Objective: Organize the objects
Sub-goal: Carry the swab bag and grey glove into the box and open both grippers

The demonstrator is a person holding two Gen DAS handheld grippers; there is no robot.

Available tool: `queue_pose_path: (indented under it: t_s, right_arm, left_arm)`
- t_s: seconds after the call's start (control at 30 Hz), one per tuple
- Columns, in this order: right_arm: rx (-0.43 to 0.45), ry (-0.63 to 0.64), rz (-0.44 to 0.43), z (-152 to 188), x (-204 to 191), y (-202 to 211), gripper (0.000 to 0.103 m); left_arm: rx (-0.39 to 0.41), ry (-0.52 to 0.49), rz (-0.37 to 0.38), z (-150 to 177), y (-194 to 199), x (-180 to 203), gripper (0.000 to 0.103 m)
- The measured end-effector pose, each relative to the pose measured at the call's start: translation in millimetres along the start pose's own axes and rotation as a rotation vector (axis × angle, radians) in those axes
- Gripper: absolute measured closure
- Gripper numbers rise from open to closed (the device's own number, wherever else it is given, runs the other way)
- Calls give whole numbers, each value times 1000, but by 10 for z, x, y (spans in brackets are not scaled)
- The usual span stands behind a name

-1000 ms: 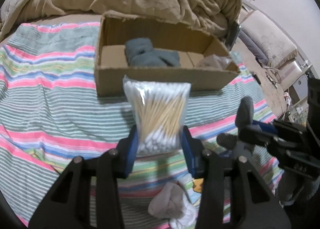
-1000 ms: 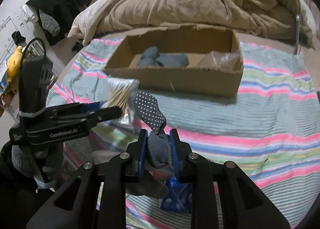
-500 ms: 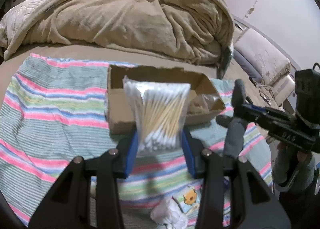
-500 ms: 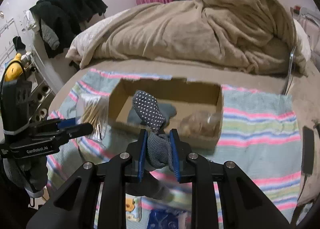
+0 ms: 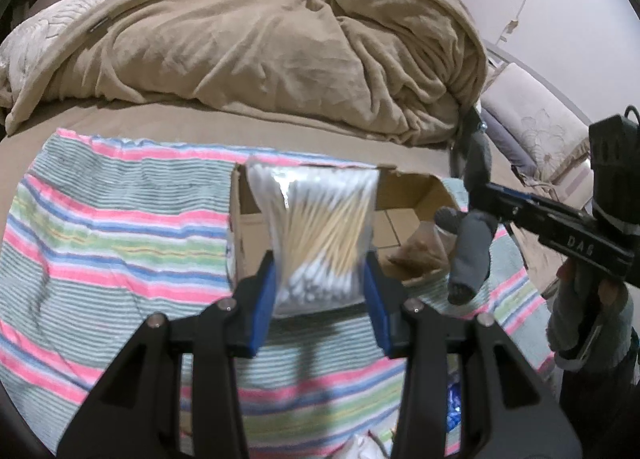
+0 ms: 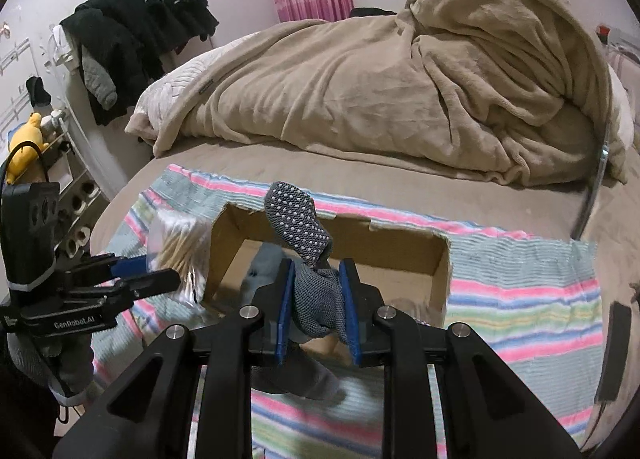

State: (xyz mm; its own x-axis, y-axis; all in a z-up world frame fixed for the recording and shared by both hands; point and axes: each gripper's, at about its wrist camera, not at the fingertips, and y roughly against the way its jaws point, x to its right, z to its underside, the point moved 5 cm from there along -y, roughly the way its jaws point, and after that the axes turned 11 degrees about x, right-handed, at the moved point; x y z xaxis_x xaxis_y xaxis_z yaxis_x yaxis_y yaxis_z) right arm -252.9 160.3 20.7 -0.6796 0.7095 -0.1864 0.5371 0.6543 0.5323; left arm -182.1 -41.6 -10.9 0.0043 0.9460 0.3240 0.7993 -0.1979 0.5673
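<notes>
My left gripper (image 5: 320, 291) is shut on a clear bag of cotton swabs (image 5: 316, 231) and holds it in the air in front of an open cardboard box (image 5: 416, 195). My right gripper (image 6: 318, 299) is shut on a grey sock with white grip dots (image 6: 298, 225), held above the near wall of the same box (image 6: 400, 247). The sock also shows in the left wrist view (image 5: 472, 243), and the swab bag in the right wrist view (image 6: 176, 243). Inside the box lie a grey-blue cloth (image 6: 262, 263) and a crumpled clear bag (image 5: 420, 247).
The box sits on a striped blanket (image 5: 120, 227) over the bed. A heaped tan duvet (image 6: 380, 87) fills the far side. Dark clothes (image 6: 136, 31) hang at the left wall. A dark flat item (image 6: 614, 351) lies at the right bed edge.
Both grippers have risen and drawn back from the bed with their loads, so the box looks smaller and lower. The sock now hangs over the box's front wall.
</notes>
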Motion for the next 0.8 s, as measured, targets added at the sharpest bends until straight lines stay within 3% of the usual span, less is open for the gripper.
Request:
queue_pose_path:
  t_s: [0.37, 0.67, 0.8]
  right_arm:
    - [-6, -5, 9, -150, 152, -398, 79]
    - [-87, 17, 37, 125, 176, -742, 76]
    - [-140, 11, 41, 300, 212, -833, 56]
  left_arm:
    - [-45, 24, -4, 17, -396, -162, 61]
    - [-32, 38, -20, -30, -366, -202, 59]
    - [-54, 37, -32, 36, -387, -242, 58]
